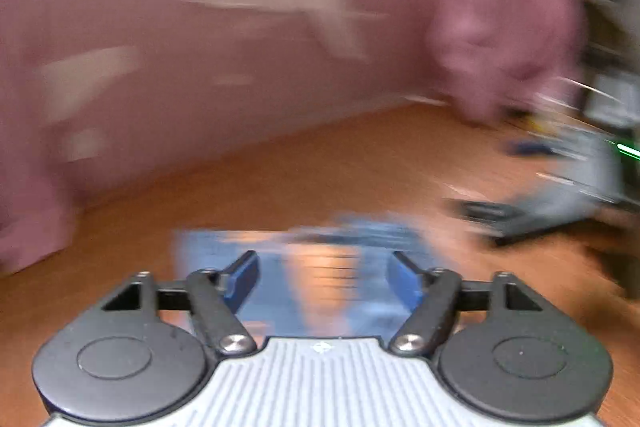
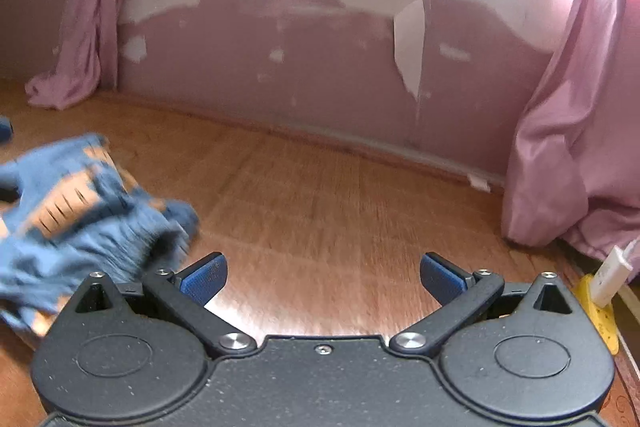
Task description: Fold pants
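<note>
On the wooden desk (image 2: 320,195): both tools released, pants loose near the left side.

In the right wrist view we see the right tool (image 2: 323,277) with its blue fingers (image 2: 204,277) spread wide and nothing between them, above bare wood. The blue and orange pants (image 2: 80,211) lie crumpled just left of it, clear of its fingers. In the blurred left wrist view the left tool (image 1: 323,277) also stands released, with the pants (image 1: 304,259) spread on the desk directly ahead of its tips; we cannot tell whether they touch. A pink peeling wall (image 2: 320,47) and pink curtains (image 2: 580,147) border the desk's far edge.
</note>
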`<act>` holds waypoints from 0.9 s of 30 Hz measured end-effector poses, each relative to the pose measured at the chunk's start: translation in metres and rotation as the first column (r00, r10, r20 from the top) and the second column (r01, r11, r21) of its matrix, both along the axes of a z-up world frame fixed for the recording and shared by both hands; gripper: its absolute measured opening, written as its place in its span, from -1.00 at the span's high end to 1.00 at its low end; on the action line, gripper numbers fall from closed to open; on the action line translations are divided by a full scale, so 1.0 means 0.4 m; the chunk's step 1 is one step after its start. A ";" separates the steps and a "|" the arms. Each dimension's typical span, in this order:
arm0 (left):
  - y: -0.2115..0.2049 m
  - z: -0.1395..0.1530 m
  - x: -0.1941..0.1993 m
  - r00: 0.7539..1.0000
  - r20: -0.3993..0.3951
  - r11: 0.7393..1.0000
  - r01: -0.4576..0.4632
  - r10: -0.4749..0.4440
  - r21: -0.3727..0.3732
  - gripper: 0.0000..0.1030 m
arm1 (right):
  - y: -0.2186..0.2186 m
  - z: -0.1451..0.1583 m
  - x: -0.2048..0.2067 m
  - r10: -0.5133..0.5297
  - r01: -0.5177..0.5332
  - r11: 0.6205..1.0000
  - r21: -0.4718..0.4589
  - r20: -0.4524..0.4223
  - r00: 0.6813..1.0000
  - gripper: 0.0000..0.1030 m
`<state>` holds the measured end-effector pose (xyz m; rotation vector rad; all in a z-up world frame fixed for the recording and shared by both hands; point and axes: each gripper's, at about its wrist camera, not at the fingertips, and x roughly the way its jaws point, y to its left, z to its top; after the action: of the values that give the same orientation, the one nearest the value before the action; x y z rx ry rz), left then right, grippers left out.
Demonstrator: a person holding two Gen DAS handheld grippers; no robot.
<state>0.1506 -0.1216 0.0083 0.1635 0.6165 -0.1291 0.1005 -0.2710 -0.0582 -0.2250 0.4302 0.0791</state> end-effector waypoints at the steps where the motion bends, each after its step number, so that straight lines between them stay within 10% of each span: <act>1: 0.040 -0.004 0.010 0.994 -0.009 0.994 -0.105 0.105 -0.004 -0.70 | 0.016 0.008 -0.008 0.008 -0.008 1.000 0.003 0.016 1.000 -0.99; 8: 0.209 -0.104 0.024 0.928 -0.223 0.945 -0.320 0.297 -0.070 -0.72 | 0.181 -0.027 -0.016 0.115 -0.126 0.988 -0.089 -0.117 0.986 -0.98; 27: 0.218 -0.052 -0.002 0.973 -0.094 0.966 -0.223 0.212 -0.133 -0.94 | 0.197 0.024 -0.059 0.044 -0.039 0.966 -0.254 0.012 0.999 -0.99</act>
<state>0.1498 -0.0343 -0.0126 -0.0494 0.6978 0.0332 0.0767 -0.1922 -0.0485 -0.4871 0.4179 0.0628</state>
